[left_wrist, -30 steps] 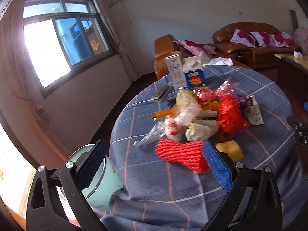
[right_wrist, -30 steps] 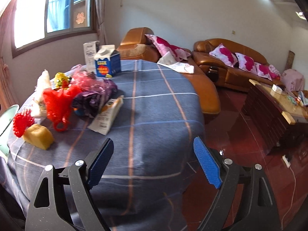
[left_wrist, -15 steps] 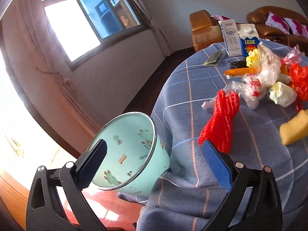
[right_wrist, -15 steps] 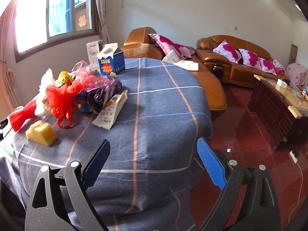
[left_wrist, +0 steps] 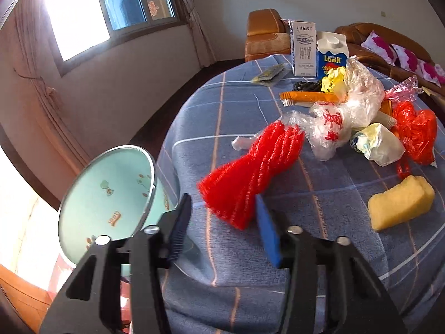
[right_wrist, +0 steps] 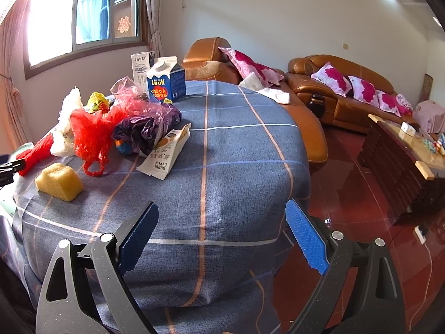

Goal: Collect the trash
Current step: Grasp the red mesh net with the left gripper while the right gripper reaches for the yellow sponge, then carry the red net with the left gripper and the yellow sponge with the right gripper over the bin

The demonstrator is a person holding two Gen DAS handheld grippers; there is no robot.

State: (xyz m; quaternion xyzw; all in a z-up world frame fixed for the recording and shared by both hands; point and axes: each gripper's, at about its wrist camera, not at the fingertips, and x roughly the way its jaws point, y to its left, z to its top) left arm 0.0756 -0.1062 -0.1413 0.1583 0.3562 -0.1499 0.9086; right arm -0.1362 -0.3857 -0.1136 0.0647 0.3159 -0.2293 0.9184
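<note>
- Left wrist view: our left gripper [left_wrist: 222,224] is closing its jaws around the near end of the red foam net [left_wrist: 251,175], which lies at the table's [left_wrist: 319,256] left edge beside the mint bin [left_wrist: 105,194].
- Right wrist view: our right gripper [right_wrist: 221,238] hangs spread and empty over the table's near edge.

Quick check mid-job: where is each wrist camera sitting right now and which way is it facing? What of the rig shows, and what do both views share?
Left wrist: above the table edge by the mint bin, angled down at the red foam net; left tongs closing, net's near end between them.
Right wrist: at the table's near edge, facing sofas and window; right tongs open, empty.
Shared: yellow sponge, red net, red bag, blue LOOK carton. The left tongs' tip shows at the right view's left edge.
</note>
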